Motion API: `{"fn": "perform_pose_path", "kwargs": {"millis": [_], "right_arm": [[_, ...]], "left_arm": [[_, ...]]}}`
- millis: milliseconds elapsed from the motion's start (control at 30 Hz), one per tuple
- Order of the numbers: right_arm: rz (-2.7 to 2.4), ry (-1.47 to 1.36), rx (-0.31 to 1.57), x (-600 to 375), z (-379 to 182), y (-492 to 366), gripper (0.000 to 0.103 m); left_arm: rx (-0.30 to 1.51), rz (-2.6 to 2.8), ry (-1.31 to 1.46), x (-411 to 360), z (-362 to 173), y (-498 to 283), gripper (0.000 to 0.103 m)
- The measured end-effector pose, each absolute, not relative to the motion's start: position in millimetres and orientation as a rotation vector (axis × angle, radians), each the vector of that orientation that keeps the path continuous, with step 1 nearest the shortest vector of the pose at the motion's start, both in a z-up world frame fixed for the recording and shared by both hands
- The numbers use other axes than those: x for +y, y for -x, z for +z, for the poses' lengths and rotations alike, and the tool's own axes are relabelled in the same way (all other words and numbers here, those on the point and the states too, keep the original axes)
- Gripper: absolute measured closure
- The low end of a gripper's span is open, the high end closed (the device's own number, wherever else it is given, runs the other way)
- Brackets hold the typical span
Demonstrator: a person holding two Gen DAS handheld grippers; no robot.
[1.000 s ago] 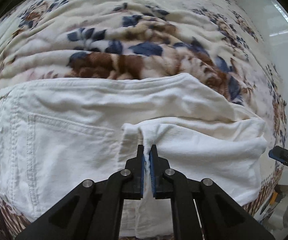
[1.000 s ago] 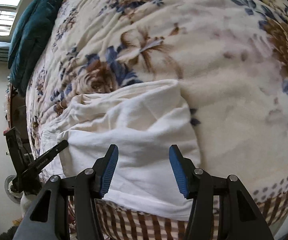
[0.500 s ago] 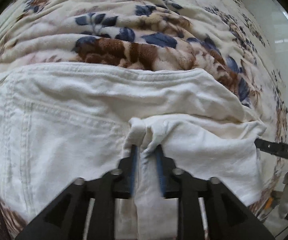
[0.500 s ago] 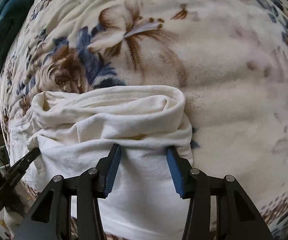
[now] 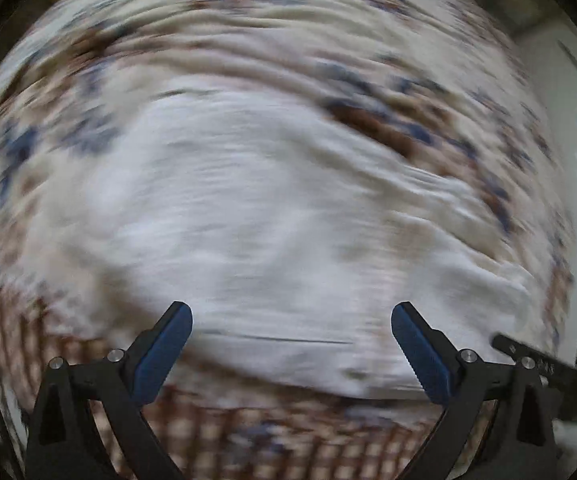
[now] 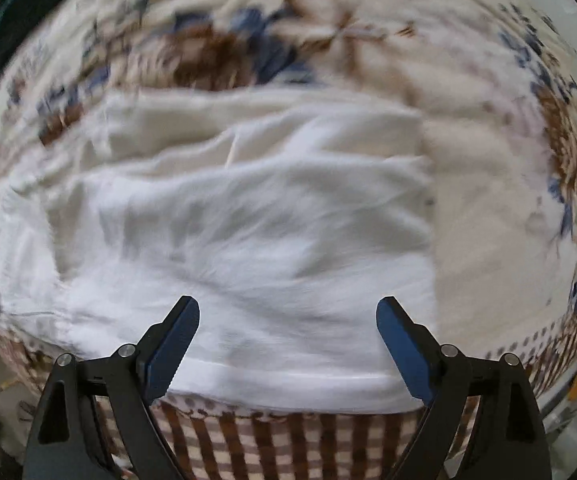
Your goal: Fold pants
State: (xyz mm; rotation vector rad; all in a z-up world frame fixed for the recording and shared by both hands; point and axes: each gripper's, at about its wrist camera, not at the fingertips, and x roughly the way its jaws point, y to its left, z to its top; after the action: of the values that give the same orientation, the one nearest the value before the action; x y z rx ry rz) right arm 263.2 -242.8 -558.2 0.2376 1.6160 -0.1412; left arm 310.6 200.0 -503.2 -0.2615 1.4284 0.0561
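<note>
Pants [image 6: 248, 240], white and folded into a layered stack, lie on a floral blanket [image 6: 488, 200], and both grippers hang over the stack's near edge with nothing in them. The left gripper [image 5: 291, 322] has its blue-padded fingers [image 5: 164, 344] spread wide over the near hem, apart from the cloth as far as the heavy blur allows a judgement. The right gripper [image 6: 287, 314] is likewise spread wide, its fingers [image 6: 402, 344] framing the near edge of the stack, and nothing sits between the pads. Outward from the fingers, the pants fill the middle of both views: an upper layer lies over a wider lower one, with soft creases running across. Beyond the pants on every side the blanket shows blue and brown flowers, and nearer than the pants it has a brown checked border [image 6: 288, 440]. To the right of the pants in the left view, the dark tip of the other gripper shows. The fabric looks light, limp and non-slippery, so it should sag and wrinkle if lifted from one point; a pinch on the hem or a folded corner, through all layers, would likely hold best. No containers appear in either view.
</note>
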Motion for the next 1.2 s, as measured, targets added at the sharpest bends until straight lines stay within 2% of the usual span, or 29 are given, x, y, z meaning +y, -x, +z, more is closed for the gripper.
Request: {"fn": "perform_pose_path", "kwargs": {"millis": [133, 367, 400, 433, 467, 500, 533, 600, 733, 833, 967, 1067, 1200], "right_arm": [[-0.187, -0.199, 1.644, -223, -573, -269, 0.011], [0.083, -0.183, 1.428, -183, -513, -331, 0.011], [0.150, -0.177, 1.438, -175, -517, -350, 0.020], [0.203, -0.181, 1.448, -170, -525, -370, 0.034], [0.259, -0.183, 1.472, -162, -537, -387, 0.040], [0.291, -0.178, 1.514, -156, -549, -398, 0.068], [0.341, -0.180, 1.563, -152, -565, -412, 0.084], [0.328, -0.124, 1.604, -154, -588, -437, 0.086], [0.288, -0.231, 1.672, -162, -617, -460, 0.086], [0.230, -0.221, 1.675, -154, -597, -459, 0.086], [0.162, -0.219, 1.589, -157, -555, -432, 0.086], [0.167, -0.274, 1.637, -162, -569, -409, 0.089], [0.017, -0.287, 1.607, -179, -597, -423, 0.089]], "left_arm": [[1.411, 0.203, 0.366, 255, -520, -292, 0.001], [1.418, 0.297, 0.568, 306, -544, -271, 0.001], [1.416, 0.298, 0.571, 308, -545, -270, 0.001], [1.412, 0.297, 0.567, 308, -547, -271, 0.001], [1.407, 0.291, 0.561, 308, -547, -271, 0.001], [1.403, 0.289, 0.551, 307, -548, -271, 0.001], [1.402, 0.287, 0.542, 306, -550, -273, 0.001], [1.401, 0.279, 0.550, 305, -553, -275, 0.001], [1.399, 0.278, 0.579, 307, -559, -279, 0.001], [1.402, 0.280, 0.634, 312, -556, -271, 0.001], [1.389, 0.301, 0.714, 319, -547, -255, 0.001], [1.377, 0.315, 0.769, 321, -549, -251, 0.001], [1.372, 0.313, 0.829, 322, -555, -252, 0.001]]}}
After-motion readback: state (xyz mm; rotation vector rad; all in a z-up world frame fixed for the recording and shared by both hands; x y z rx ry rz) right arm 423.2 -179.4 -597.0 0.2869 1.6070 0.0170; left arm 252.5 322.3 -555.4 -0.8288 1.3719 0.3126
